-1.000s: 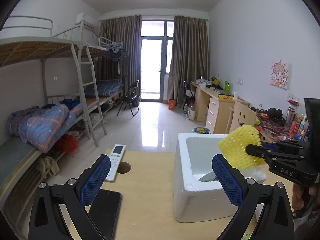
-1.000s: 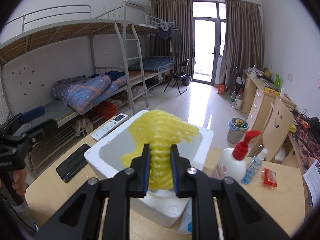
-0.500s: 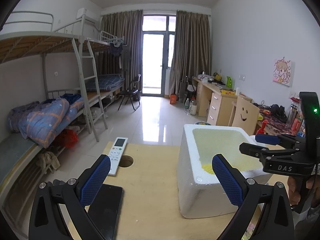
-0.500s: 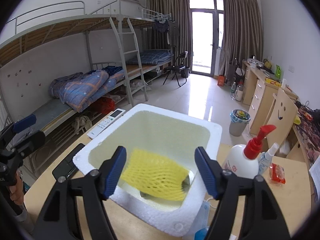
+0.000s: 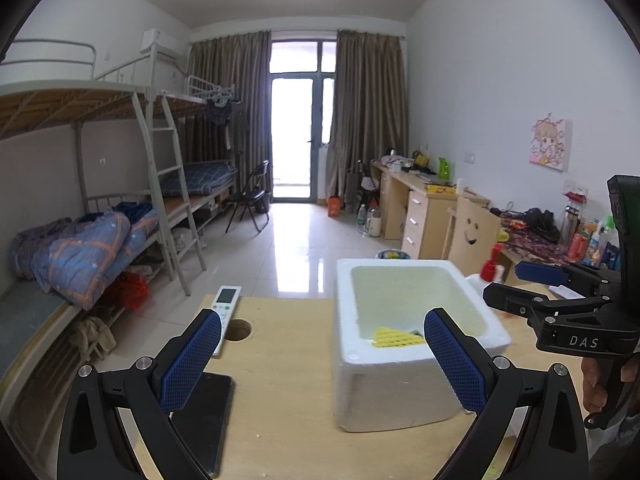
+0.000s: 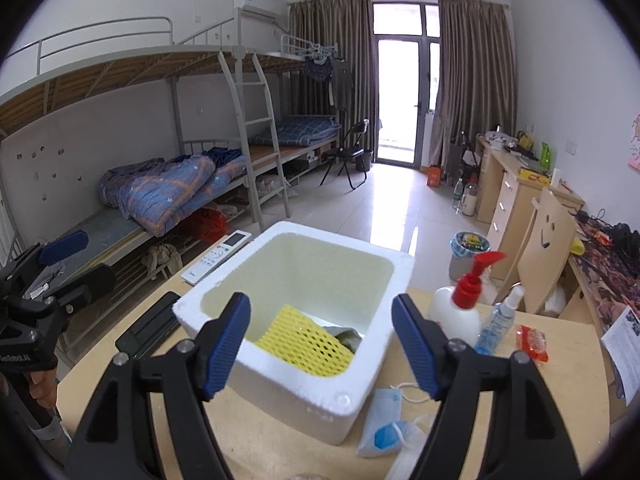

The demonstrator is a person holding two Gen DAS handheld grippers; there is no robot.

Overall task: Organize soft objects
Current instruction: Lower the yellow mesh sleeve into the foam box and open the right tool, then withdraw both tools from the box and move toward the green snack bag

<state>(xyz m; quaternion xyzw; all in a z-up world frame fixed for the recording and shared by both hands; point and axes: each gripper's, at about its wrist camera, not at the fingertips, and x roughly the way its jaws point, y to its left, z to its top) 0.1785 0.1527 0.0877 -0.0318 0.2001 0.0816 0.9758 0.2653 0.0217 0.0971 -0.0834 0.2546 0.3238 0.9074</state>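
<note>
A yellow foam net [image 6: 306, 346] lies inside the white foam box [image 6: 320, 392] on the wooden table, beside a grey-green soft item [image 6: 348, 338]. My right gripper [image 6: 321, 300] hovers over the box's near edge. Its jaws are opening and hold nothing, and the net sits below them, apart from the pads. In the left wrist view the net [image 5: 394, 338] shows at the bottom of the box [image 5: 392, 392], with the right gripper [image 5: 502, 282] at the box's right. My left gripper [image 5: 322, 316] is open and empty, to the left of the box.
A remote control [image 5: 226, 304], a round table hole [image 5: 239, 329] and a black phone [image 5: 204, 416] lie left of the box. Right of it stand a pump bottle [image 6: 460, 308] and spray bottle [image 6: 498, 320]. A red packet [image 6: 532, 342] and face mask [image 6: 384, 416] lie nearby.
The right gripper opened and let go of the yellow net, which dropped into the box and now lies flat there. Both grippers shifted slightly.
</note>
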